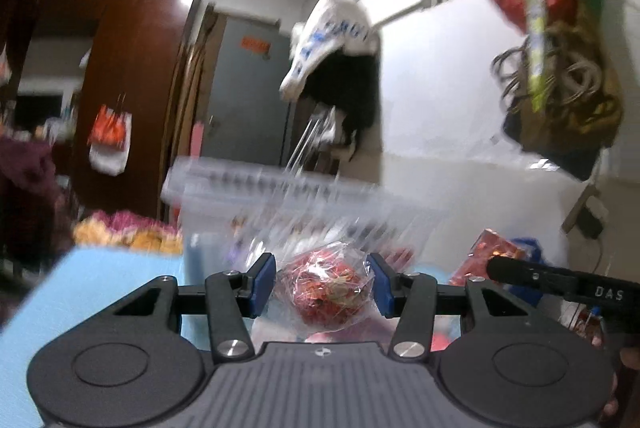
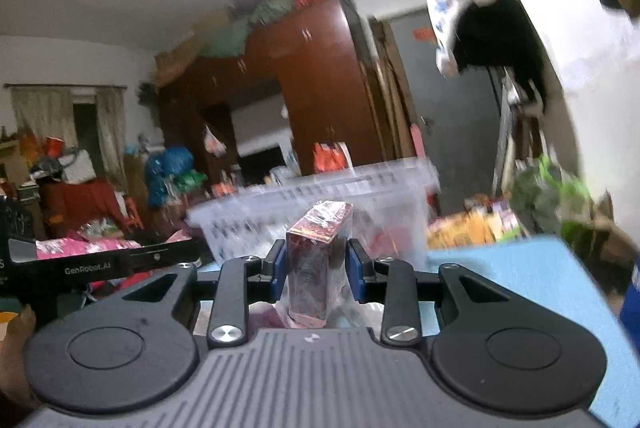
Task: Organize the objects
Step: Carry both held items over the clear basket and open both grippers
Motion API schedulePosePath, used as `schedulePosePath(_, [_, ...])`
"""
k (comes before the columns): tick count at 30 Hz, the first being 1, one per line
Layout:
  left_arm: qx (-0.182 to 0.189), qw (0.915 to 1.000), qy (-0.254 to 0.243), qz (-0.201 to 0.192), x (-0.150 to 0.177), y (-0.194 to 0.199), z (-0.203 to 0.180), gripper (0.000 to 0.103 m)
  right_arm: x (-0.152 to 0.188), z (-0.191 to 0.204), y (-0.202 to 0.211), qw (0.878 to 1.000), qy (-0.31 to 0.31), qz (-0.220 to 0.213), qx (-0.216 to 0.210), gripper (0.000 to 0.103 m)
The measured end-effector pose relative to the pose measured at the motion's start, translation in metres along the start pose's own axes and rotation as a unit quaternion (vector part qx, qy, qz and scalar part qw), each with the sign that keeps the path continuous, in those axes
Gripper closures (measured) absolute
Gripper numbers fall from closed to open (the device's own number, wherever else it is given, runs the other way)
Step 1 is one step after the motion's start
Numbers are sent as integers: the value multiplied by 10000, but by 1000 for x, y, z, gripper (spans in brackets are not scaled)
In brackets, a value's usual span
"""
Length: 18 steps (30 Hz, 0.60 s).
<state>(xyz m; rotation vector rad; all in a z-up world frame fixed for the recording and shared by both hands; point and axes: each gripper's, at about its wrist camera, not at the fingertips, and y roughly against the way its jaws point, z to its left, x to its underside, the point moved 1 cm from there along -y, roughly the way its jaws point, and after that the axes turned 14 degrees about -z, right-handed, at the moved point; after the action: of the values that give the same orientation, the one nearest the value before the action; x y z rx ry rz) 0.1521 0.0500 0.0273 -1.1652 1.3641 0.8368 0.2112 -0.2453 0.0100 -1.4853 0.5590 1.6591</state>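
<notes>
My left gripper [image 1: 323,282] is shut on a clear plastic bag of red dried bits [image 1: 328,290], held above the light blue table [image 1: 100,292]. My right gripper [image 2: 317,268] is shut on a dark red box wrapped in clear film [image 2: 318,256], held upright. A clear plastic basket [image 1: 280,200] stands just beyond both grippers and is blurred; it also shows in the right wrist view [image 2: 320,196]. The right gripper's body [image 1: 560,280] and its red box [image 1: 492,252] show at the right of the left wrist view.
A brown wardrobe [image 1: 132,68] stands at the back left and a grey door [image 1: 248,96] behind the basket. Bags [image 1: 560,68] hang on the white wall at the right. Snack packets [image 2: 476,224] lie on the table's far side.
</notes>
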Motion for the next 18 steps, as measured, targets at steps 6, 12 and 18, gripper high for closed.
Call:
schedulePosePath(6, [46, 9990, -202, -400, -79, -25, -11, 49, -65, 24, -49, 9991, 403, -20, -121, 68])
schedulePosePath(12, [-687, 9966, -251, 377, -87, -117, 8, 49, -65, -2, -169, 9877, 123, 1479, 487, 68])
schedulePosePath(18, [-766, 9913, -124, 1061, -60, -149, 22, 25, -54, -5, -185, 9880, 138, 1476, 443, 43])
